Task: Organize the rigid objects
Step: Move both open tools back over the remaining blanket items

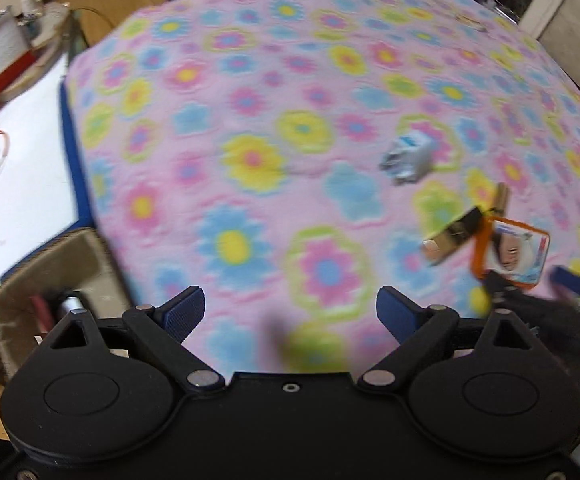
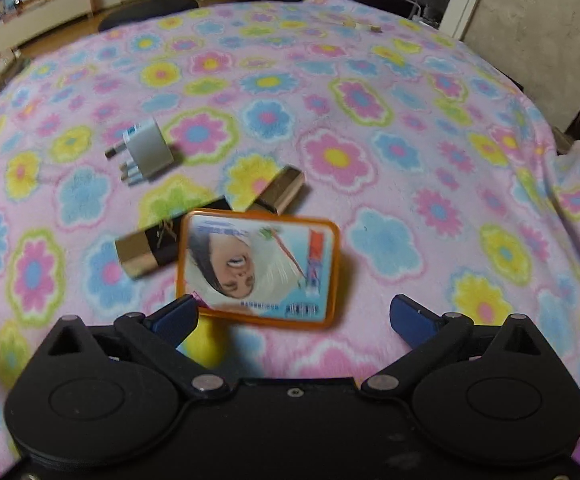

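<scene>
On a floral blanket [image 2: 370,120] lie a white plug adapter [image 2: 145,152], a black-and-gold box [image 2: 149,248], a second gold-and-black piece [image 2: 283,190] and an orange-rimmed picture card [image 2: 257,268]. My right gripper [image 2: 294,316] is open just above the card's near edge, and its left fingertip overlaps the card's corner. My left gripper [image 1: 290,312] is open over bare blanket with nothing between its fingers. In the blurred left wrist view the adapter [image 1: 410,156], box [image 1: 454,236] and card [image 1: 514,252] lie to its right.
A cardboard box [image 1: 49,272] holding small items stands at the blanket's near-left corner, beside a white surface [image 1: 21,160]. A small light object [image 2: 364,26] lies at the blanket's far edge. A grey wall panel [image 2: 538,40] rises at the right.
</scene>
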### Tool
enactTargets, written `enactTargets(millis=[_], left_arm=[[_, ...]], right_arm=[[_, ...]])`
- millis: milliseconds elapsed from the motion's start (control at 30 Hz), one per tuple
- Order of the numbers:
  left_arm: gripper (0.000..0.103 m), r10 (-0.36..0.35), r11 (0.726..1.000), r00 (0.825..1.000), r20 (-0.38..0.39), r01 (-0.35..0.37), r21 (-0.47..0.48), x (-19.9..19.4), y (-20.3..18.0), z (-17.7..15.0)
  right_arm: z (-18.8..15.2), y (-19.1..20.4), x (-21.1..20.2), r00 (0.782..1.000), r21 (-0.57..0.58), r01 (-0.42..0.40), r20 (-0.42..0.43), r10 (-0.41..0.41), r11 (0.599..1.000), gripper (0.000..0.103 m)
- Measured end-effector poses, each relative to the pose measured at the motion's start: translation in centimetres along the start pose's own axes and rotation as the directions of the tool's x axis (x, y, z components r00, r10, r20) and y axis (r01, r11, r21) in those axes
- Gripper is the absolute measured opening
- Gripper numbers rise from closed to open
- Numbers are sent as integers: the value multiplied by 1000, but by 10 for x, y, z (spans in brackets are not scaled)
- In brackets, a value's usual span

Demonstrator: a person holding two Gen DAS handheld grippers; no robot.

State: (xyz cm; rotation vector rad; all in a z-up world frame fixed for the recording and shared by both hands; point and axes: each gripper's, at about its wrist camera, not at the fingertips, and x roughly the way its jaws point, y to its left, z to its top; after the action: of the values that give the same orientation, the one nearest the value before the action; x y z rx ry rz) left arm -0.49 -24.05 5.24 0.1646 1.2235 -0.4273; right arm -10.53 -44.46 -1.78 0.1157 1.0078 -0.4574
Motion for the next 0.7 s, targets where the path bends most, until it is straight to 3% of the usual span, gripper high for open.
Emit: enactTargets(millis=[67,100,133,200,300,400,500,700], left_arm=[[90,-23,1000,999,-32,22,-14,10,-18,6],[90,-37,999,998,-50,36,-28,16,-26,9],[89,-53,998,996,-69,50,-42,22,-34,11],[89,-90,994,990,-106,82,-75,34,-47,14],[89,-115,988,984,-139,99,-117,50,-68,20],[89,-69,995,986,-152,56,-83,66,-91,24],[89,15,1000,989,-145,-16,-11,79,-105,24],[88,130,987,984,-120,-140,-75,95,-72,49]], right_arm=[[1,-2,1,999,-13,-43,-20,43,999,53],[0,-3,3,999,-19,-34,-41,33,999,40],[-2,-5,5,998,-25,-23,-64,21,999,19],[-7,-15,2,998,-16,-17,-65,16,1000,18],[-12,-31,-7,999,18,3,-45,-2,1000,44],[-16,-45,-14,999,43,45,-27,-43,998,47],[-16,-58,-20,1000,77,21,-13,-20,997,54],[-11,-63,-23,1000,112,-14,-3,14,994,59]])
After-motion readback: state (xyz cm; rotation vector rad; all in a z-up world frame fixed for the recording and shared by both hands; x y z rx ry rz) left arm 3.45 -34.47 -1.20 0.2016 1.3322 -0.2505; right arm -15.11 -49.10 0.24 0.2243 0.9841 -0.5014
